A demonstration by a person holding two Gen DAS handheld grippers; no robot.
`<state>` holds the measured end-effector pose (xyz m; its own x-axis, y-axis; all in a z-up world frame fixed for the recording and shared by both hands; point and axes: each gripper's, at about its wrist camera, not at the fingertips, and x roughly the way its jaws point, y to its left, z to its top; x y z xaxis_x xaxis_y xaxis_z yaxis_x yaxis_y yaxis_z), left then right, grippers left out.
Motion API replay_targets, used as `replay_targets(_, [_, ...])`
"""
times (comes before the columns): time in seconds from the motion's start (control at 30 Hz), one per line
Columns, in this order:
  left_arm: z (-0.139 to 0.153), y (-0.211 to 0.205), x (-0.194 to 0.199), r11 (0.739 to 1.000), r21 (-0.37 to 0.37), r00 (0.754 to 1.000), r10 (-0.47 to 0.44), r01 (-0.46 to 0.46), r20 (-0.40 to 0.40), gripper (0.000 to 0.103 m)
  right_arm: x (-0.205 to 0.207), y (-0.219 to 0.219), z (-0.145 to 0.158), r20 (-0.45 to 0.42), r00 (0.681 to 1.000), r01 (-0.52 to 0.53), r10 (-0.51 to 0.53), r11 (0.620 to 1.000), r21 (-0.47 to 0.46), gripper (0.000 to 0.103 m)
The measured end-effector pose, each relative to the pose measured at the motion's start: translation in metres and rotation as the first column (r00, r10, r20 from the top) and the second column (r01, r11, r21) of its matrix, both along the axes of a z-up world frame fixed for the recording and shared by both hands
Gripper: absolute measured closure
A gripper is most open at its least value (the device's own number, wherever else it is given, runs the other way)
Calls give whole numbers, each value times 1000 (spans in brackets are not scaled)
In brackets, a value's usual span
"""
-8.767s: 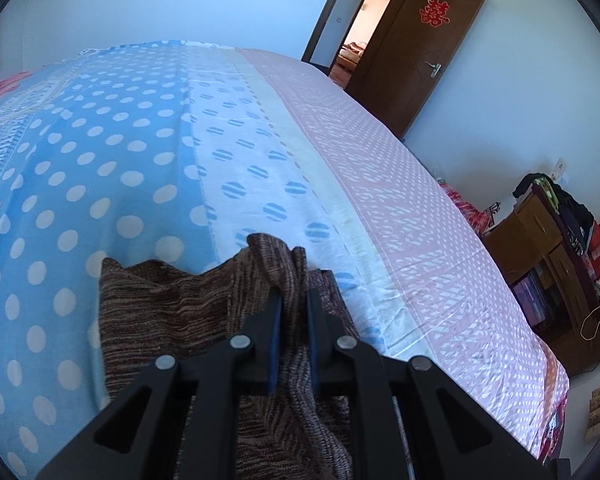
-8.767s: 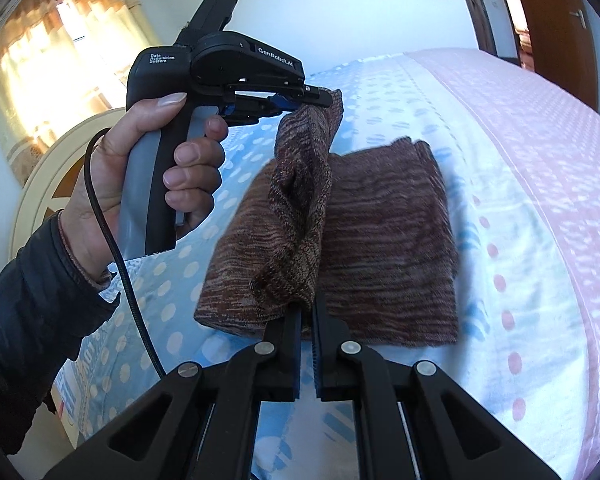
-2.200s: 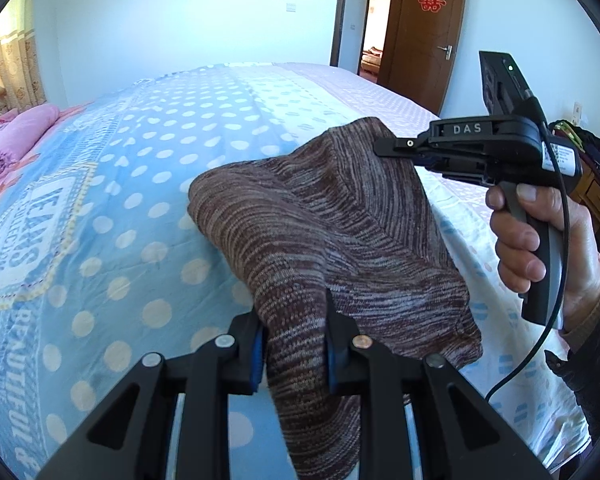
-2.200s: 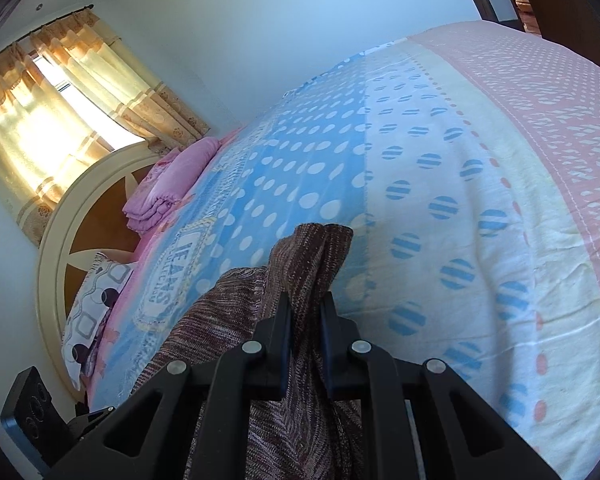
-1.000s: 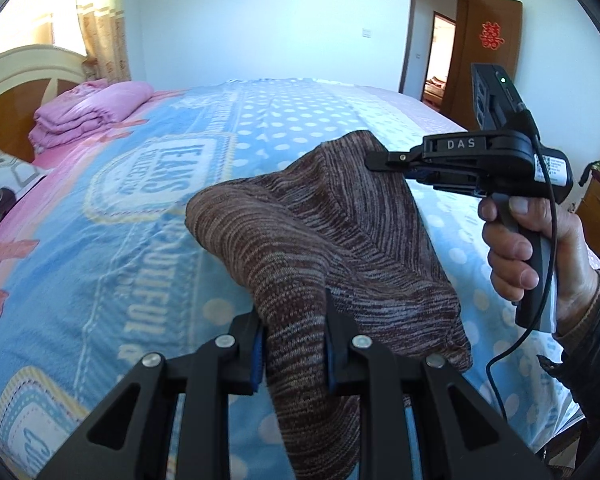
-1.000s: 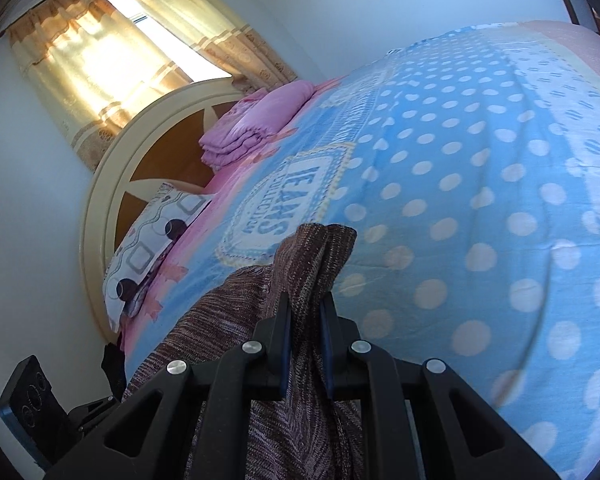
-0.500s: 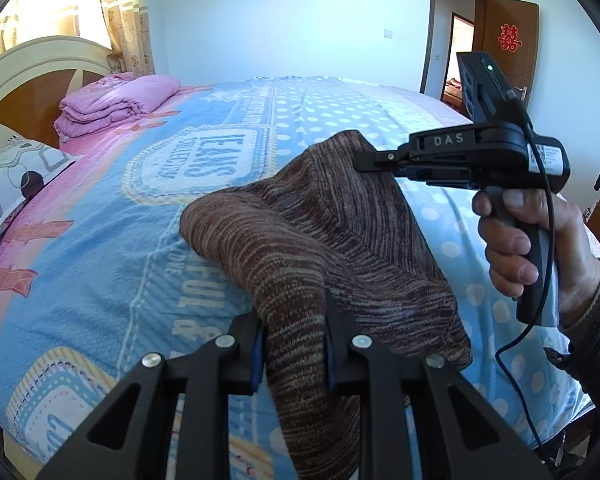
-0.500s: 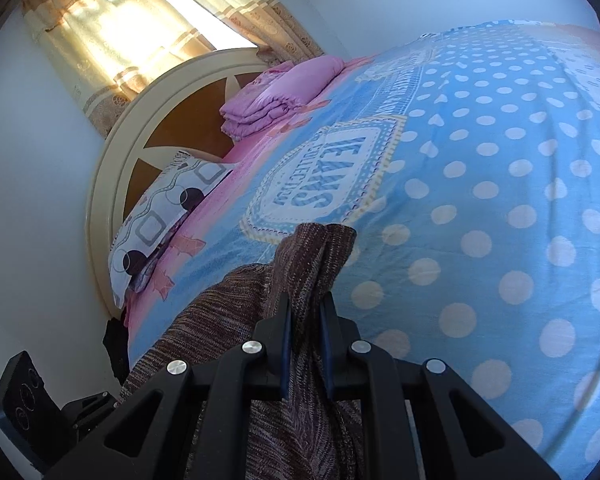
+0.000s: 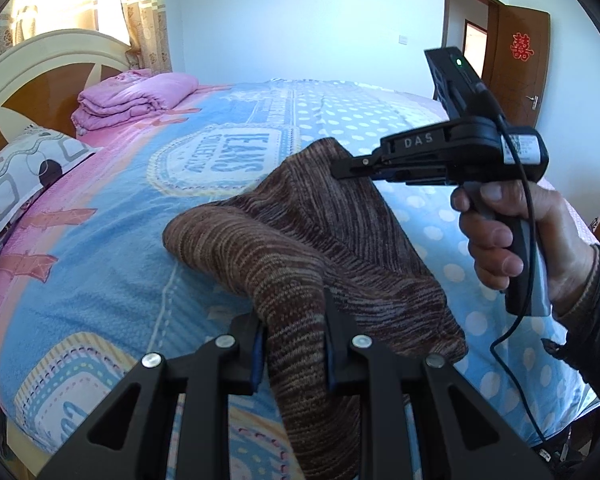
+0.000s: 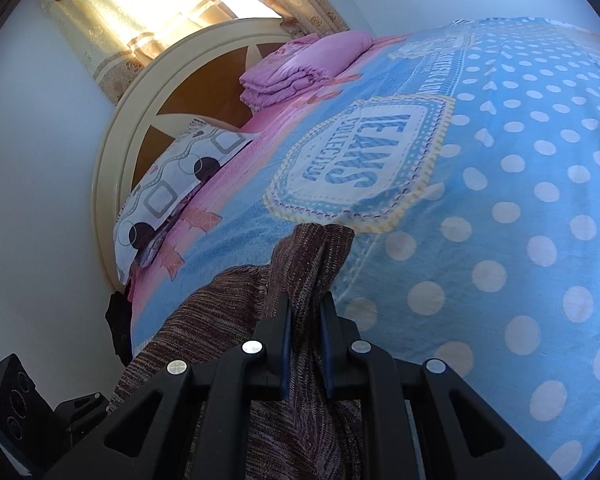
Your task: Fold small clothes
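A folded brown striped knit garment (image 9: pixel 300 240) hangs in the air above the bed, held at two corners. My left gripper (image 9: pixel 294 320) is shut on its near corner. My right gripper (image 10: pixel 305 312) is shut on the far corner (image 10: pixel 312 256); it also shows in the left wrist view (image 9: pixel 340 168), hand-held on the right, pinching the garment's top edge. The rest of the cloth sags between the two grippers and drapes below the left fingers (image 9: pixel 338 320).
The bed (image 9: pixel 100 248) has a blue polka-dot and pink blanket with a "JEANS" emblem (image 10: pixel 364 160). A folded pink quilt (image 9: pixel 132 96) and a patterned pillow (image 10: pixel 172 176) lie by the cream headboard (image 10: pixel 112 136). A brown door (image 9: pixel 516 60) stands at the far right.
Both grippers keep their hold on the garment and have carried it toward the head of the bed; headboard, pillow and pink quilt come further into view.
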<state>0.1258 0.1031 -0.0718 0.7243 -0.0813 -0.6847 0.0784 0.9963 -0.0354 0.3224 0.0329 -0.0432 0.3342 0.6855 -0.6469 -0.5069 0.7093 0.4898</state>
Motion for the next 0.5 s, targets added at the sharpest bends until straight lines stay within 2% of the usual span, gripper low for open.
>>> replay_targets(0.5, [-24, 23, -16, 998, 20, 997, 68, -67, -47, 79, 6, 60, -13, -17, 996, -92, 91, 994, -56, 91])
